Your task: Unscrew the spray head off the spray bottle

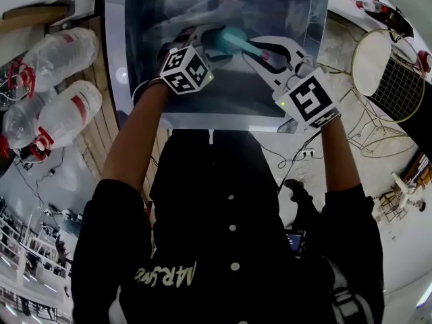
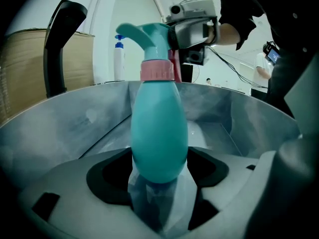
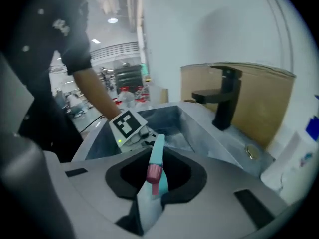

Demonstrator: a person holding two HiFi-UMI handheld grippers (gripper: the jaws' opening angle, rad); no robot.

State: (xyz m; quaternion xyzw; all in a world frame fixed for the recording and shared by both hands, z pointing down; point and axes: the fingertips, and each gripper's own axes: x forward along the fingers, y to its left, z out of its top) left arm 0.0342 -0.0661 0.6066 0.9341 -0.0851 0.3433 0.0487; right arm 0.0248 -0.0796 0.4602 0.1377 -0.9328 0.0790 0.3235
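Open workshop hall: steel sink (image 1: 138, 52), black tap (image 3: 225, 97), cardboard backing (image 3: 269, 103), loose floor cables (image 1: 305, 155).

A steel sink (image 1: 135, 79) sits in a wooden surface (image 1: 88, 157). A black faucet (image 3: 227, 96) stands before a tan board (image 3: 271, 103) and a white wall (image 3: 199, 29). On the pale floor (image 1: 398, 275) stands what may be a round wire chair (image 1: 388, 79). Ceiling lights (image 3: 112, 20) glow beyond.

The person wears a black button-front top (image 1: 229, 275) with small pale buttons (image 1: 231, 227) down the middle and pale lettering (image 1: 165, 275) near the hem. Its sleeves (image 1: 115, 214) end near the elbows, and the right sleeve has pale stripes (image 1: 341, 295). The left gripper (image 1: 212, 44) and right gripper (image 1: 260, 51) have pale grey shells with black insets. Each bears a white cube (image 1: 185, 68) with black square markers and a small green light (image 1: 283, 103).
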